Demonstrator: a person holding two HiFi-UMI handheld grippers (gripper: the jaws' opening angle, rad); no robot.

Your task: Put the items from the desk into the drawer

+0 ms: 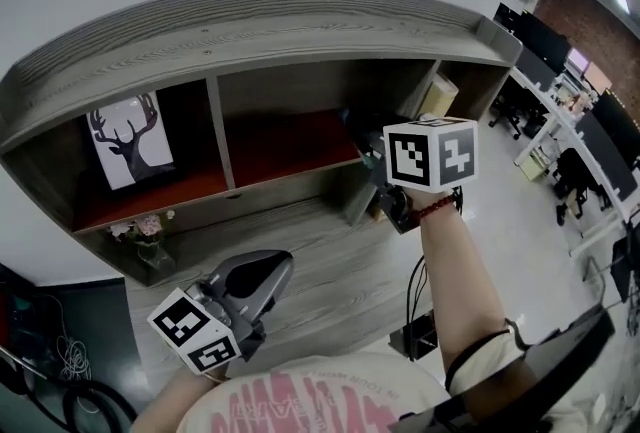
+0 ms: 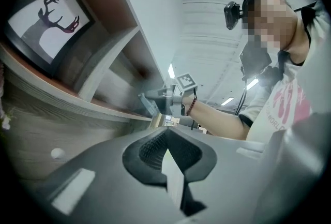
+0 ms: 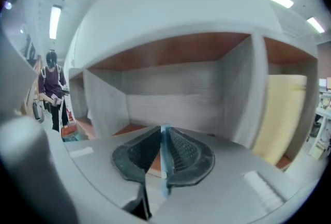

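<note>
At shelf (image 3: 176, 94) front: right gripper (image 3: 163, 134) nips thin blue strip (image 3: 164, 163) | left gripper (image 2: 166, 133) closed, empty.

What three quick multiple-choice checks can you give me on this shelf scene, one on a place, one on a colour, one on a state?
1. Where does the deer picture stand?
A. In the left shelf compartment
B. In the middle compartment
C. Flat on the desk top

2. What colour is the slab standing in the right-hand compartment?
A. Black
B. Pale cream
C. Bright green

3. How do the jaws of the right gripper stand?
A. Wide apart and empty
B. Closed on a thin pale blue strip
C. Closed on a vase

Answers:
1 A, since the head view shows the picture upright in the leftmost bay.
2 B, since the right gripper view shows the slab pale cream against the grey divider.
3 B, since that view shows the two pads pressed together with only the blue edge between them.
</note>
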